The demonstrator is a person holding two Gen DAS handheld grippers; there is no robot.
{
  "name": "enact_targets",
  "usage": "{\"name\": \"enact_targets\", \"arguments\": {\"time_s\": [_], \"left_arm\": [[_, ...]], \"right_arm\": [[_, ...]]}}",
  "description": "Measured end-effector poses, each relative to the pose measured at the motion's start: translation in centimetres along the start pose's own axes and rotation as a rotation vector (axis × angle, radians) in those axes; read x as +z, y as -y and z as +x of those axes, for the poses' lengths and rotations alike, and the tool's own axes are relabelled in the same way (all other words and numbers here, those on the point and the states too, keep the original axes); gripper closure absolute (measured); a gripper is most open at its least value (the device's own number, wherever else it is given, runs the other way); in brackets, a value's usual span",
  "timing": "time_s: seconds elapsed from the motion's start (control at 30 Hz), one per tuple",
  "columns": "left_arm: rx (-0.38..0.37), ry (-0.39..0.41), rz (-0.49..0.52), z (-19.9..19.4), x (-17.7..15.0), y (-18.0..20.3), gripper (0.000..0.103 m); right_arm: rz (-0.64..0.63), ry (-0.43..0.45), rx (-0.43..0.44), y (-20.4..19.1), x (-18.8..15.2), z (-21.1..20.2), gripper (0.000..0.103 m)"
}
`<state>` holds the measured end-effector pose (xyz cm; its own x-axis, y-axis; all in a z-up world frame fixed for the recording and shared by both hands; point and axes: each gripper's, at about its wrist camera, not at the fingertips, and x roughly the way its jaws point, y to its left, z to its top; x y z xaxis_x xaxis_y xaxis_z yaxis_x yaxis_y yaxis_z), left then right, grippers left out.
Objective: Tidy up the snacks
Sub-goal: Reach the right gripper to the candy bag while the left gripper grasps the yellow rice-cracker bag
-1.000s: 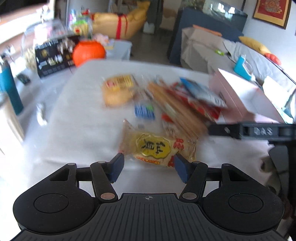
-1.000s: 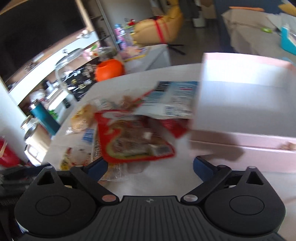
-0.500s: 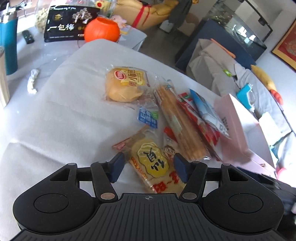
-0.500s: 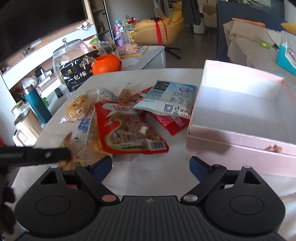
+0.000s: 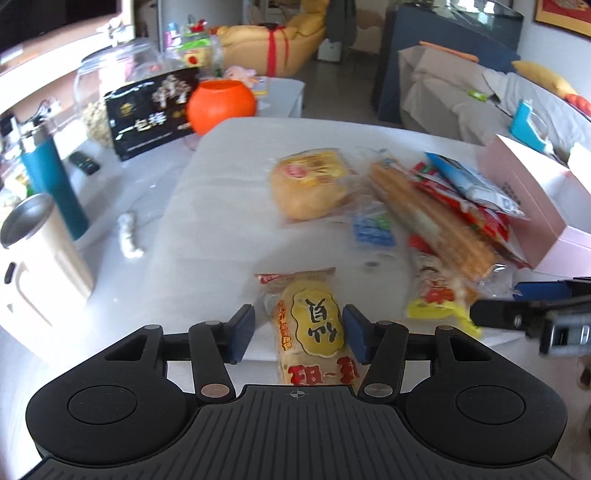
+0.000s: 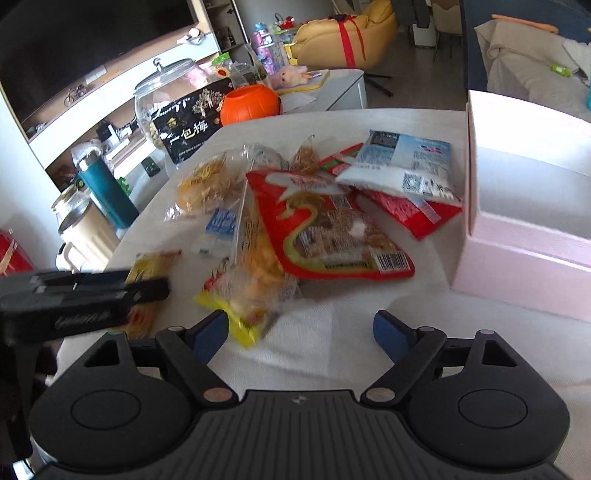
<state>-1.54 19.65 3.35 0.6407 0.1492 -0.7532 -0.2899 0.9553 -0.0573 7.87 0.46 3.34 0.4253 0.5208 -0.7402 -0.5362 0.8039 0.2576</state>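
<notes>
the rice cracker pack [image 5: 312, 325] lies on the table [image 5: 221, 251] between our closing left hand-held gripper [image 5: 298, 334] pads, not yet pinched; our right hand-held gripper [image 6: 301, 334], empty, narrows just short of the yellow-edged bag [image 6: 251, 291], the pink box [image 6: 528, 236] to its right for sorting.

snack packets [image 6: 332, 229]: glossy plastic film | tablecloth [image 5: 221, 229]: matt white cloth | box [image 6: 524, 229]: matt pink card

A: Room beyond the table [image 5: 229, 206]?
B: Dark TV [image 6: 92, 48] at ten o'clock above a white shelf [image 6: 110, 92]. Yellow armchair [image 6: 343, 33] at twelve. Covered sofa [image 5: 461, 99] at two, framed picture [image 5: 565, 16] on the wall above. Daylight throughout.
</notes>
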Motion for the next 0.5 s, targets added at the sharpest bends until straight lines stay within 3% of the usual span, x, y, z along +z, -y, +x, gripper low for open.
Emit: {"name": "enact_targets", "arguments": {"time_s": [0.1, 0.23, 0.33, 0.4, 0.5], "left_arm": [[-0.026, 0.007, -0.059, -0.5, 0.2, -1.4, 0.047], [-0.041, 0.015, -0.087, -1.0, 0.3, -2.1, 0.047], [-0.049, -0.010, -0.069, -1.1, 0.0, -1.9, 0.047], [-0.054, -0.020, -0.058, -1.0, -0.4, -1.5, 0.047], [-0.074, -0.015, -0.039, -0.7, -0.8, -0.6, 0.054]], "right_arm": [[0.050, -0.009, 0.040, -0.4, 1.1, 0.9, 0.016], [0.082, -0.015, 0.017, -2.0, 2.5, 2.9, 0.014], [-0.008, -0.020, -0.057, -3.8, 3.0, 4.2, 0.014], [-0.080, -0.015, -0.084, -4.4, 2.4, 4.0, 0.022], [-0.152, -0.020, -0.084, -3.9, 0.8, 2.3, 0.025]]}}
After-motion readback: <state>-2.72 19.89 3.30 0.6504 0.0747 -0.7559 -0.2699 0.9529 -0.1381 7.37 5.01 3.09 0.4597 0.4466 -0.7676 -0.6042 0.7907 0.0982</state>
